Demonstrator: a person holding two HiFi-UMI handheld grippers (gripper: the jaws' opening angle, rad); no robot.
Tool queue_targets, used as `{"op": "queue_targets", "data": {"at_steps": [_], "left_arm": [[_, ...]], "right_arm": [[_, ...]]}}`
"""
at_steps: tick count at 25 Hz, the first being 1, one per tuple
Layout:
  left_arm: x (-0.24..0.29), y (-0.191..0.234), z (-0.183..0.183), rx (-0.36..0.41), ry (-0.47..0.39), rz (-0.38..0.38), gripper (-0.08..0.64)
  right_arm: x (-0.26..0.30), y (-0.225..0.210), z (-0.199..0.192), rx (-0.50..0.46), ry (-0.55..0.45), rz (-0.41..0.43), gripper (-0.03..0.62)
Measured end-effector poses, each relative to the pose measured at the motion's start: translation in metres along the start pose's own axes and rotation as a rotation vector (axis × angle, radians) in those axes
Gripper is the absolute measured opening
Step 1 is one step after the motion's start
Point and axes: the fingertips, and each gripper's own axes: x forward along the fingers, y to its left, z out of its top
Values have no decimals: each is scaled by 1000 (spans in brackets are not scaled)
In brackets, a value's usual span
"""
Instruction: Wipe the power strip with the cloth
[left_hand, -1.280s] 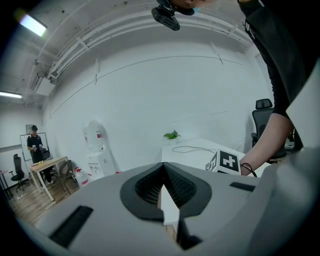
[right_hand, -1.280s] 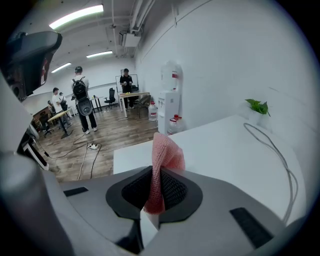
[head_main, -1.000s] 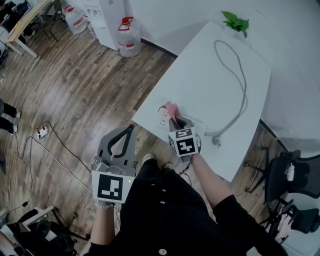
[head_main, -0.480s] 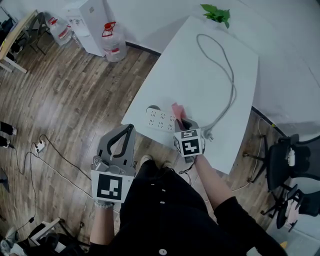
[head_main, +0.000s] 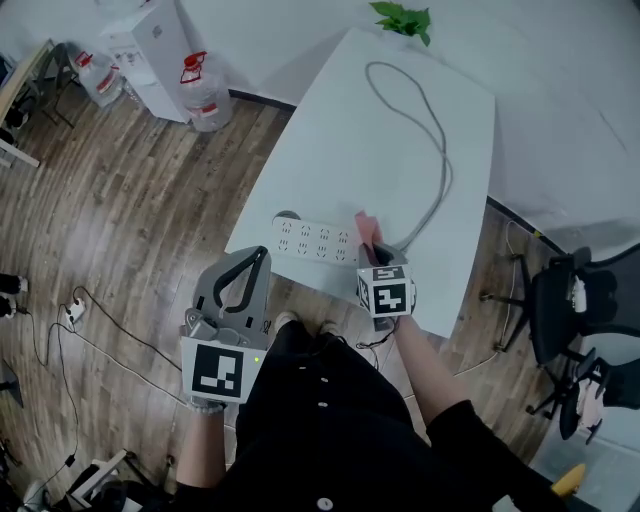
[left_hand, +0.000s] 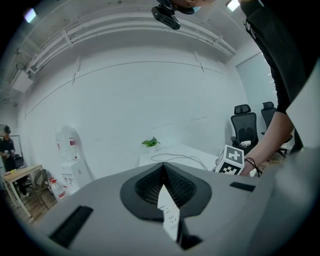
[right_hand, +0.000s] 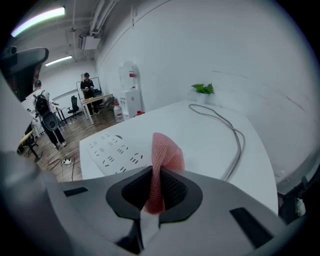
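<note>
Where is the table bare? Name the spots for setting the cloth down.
Bare: the table between the power strip and the far edge, left of the cable; also the band right of the cable. Crowded: the near edge, with power strip, cloth and right tool.

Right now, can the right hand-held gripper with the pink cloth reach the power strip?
Probably yes. The right hand-held gripper, shut on the cloth, is at the near edge of the table, right beside the power strip, and nothing lies between them.
</note>
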Motion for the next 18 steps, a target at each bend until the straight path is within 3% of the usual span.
{"op": "queue_targets", "data": {"at_steps": [8,18], "left_arm": [[7,-11,8,5,-10,-12,11],[9,-10,21,22,-43,2,11]], "right_arm": [[-16,-12,2,50,-61,-10,55],[-58,-8,49,-55,-218,-26,55]]}}
